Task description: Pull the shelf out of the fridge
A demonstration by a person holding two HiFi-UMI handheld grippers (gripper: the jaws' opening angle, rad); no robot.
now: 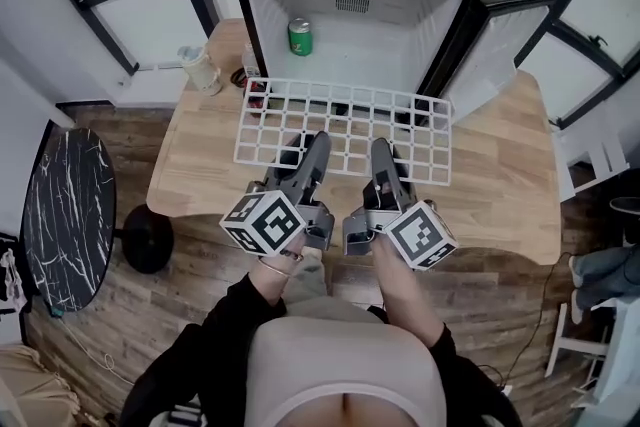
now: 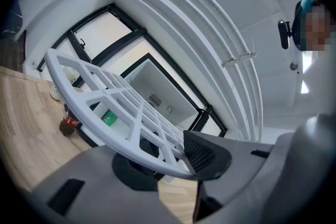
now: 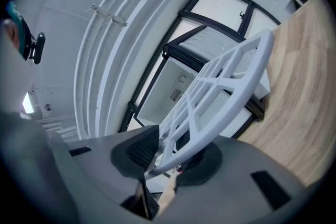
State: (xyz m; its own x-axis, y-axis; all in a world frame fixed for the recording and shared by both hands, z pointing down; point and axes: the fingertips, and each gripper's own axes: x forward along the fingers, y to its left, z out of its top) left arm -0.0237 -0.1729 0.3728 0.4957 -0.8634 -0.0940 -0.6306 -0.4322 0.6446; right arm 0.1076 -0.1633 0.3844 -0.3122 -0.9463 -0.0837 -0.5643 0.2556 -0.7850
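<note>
The white wire shelf is out of the small fridge and hangs level over the wooden table, in front of the open cabinet. My left gripper is shut on the shelf's near rim, left of the middle; in the left gripper view the rim is pinched between the pads. My right gripper is shut on the same rim a little to the right, the grid running away from its jaws. A green can stands inside the fridge on the left.
The fridge door stands open to the right. A cola bottle and a plastic cup stand at the table's back left beside the fridge. A round black marble side table is on the floor to the left.
</note>
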